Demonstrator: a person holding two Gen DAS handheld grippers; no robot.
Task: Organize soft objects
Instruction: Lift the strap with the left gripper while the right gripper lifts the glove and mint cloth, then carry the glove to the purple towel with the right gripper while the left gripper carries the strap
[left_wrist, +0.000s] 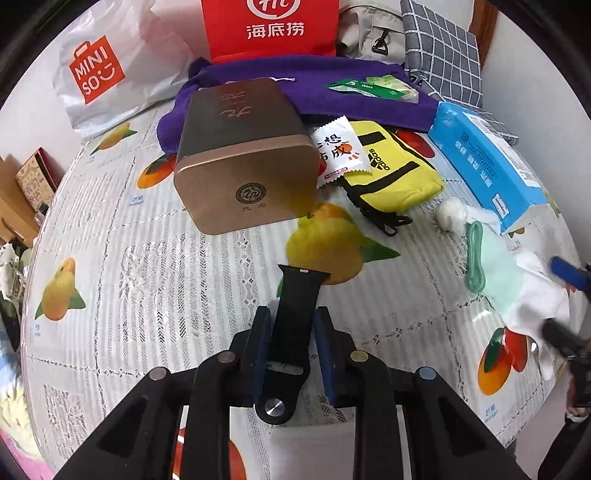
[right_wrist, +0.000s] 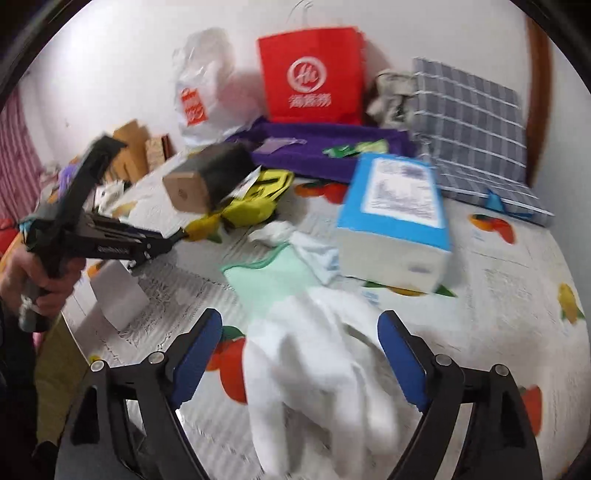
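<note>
My left gripper (left_wrist: 291, 332) is shut on a black watch strap (left_wrist: 295, 310), which sticks forward above the table. It also shows from the side in the right wrist view (right_wrist: 173, 236). My right gripper (right_wrist: 299, 332) is open over a white cloth (right_wrist: 314, 369) that lies between its blue pads; it appears at the right edge of the left wrist view (left_wrist: 561, 295). A mint green cloth (right_wrist: 269, 277), a yellow pouch (left_wrist: 395, 173), a purple towel (left_wrist: 332, 85) and a cotton ball (left_wrist: 450, 214) lie on the fruit-print tablecloth (left_wrist: 147, 277).
A bronze tin (left_wrist: 243, 155) lies on its side at the middle. A blue tissue box (right_wrist: 395, 221) is at the right. A red bag (right_wrist: 314, 74), a Miniso bag (left_wrist: 107, 70) and a checked cushion (right_wrist: 472, 129) stand at the back. A snack packet (left_wrist: 340, 151) rests on the pouch.
</note>
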